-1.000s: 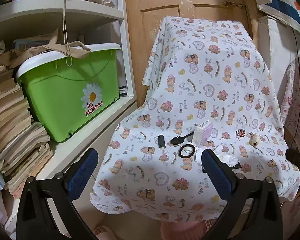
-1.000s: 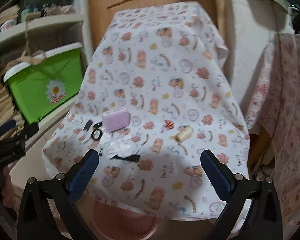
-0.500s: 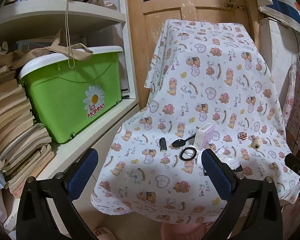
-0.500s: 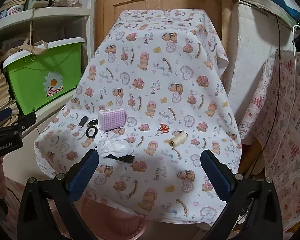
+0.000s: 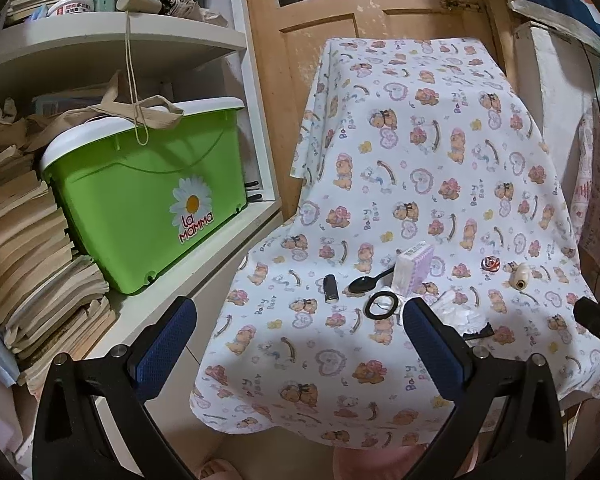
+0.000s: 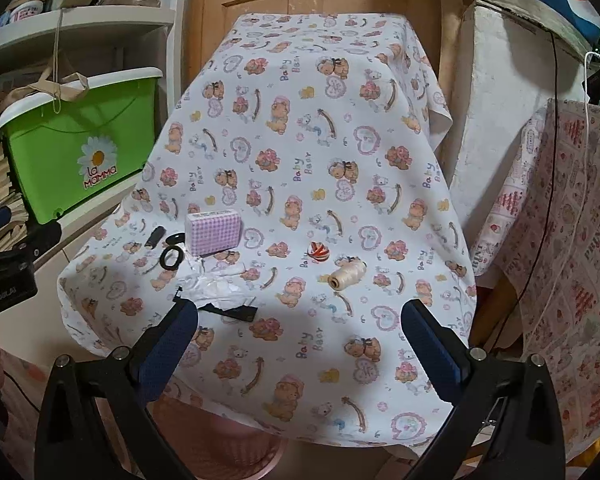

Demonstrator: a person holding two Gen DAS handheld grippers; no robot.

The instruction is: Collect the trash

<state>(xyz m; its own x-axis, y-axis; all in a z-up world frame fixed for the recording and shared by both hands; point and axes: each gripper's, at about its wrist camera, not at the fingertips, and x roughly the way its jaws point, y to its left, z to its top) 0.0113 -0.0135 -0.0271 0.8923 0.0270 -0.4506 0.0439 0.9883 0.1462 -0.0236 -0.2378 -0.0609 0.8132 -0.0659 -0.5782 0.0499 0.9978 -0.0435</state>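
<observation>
You have pulled both claws back and a little higher over the last second: the desk (image 6: 380, 340) under its bear-print cloth now sits further off in both wrist views, and more of its front edge shows. Your left claw (image 5: 300, 336) is spread wide with nothing in it, and so is your right claw (image 6: 300, 336). Neither touches anything.

The likeliest trash is the crumpled clear wrapper (image 6: 216, 286) near the front left of the desk, with a black scrap (image 6: 236, 312) just beside it. Round them lie a checked box (image 6: 214, 232), a black ring (image 6: 171, 258), a spool of thread (image 6: 346, 274) and a small striped ball (image 6: 318, 251). The pink basket (image 6: 220, 448) sits below the front edge.

Nothing is collected yet; you seem to be lining up for the first pick.
</observation>
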